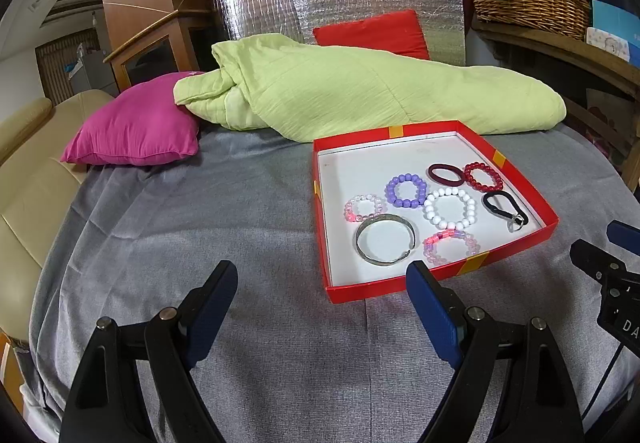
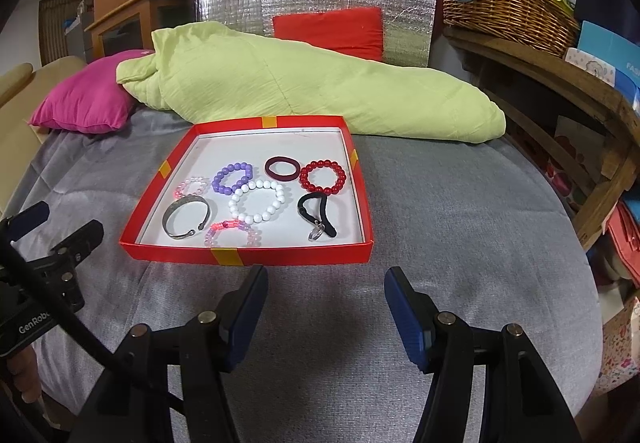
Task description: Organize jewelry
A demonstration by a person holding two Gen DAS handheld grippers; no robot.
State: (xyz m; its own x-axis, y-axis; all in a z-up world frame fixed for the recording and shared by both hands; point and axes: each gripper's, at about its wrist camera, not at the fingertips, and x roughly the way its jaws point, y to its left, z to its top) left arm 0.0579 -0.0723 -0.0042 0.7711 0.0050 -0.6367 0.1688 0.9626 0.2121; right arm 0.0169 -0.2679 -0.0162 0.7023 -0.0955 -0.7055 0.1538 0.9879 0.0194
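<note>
Right wrist view: red tray on the grey cover, holding eight loops. Back row: maroon band touching red bead bracelet, purple bead bracelet to their left. Middle: white bead bracelet, black hair tie with a metal ring at its near end. Near wall: silver bangle, pink-lilac bracelet; pale pink bracelet behind the bangle, perhaps overlapped by it. Right gripper spread wide, holding nothing, just short of the tray's near wall. Left wrist view: left gripper likewise spread and bare, to the tray's left. Green quilt bunched just behind the tray.
</note>
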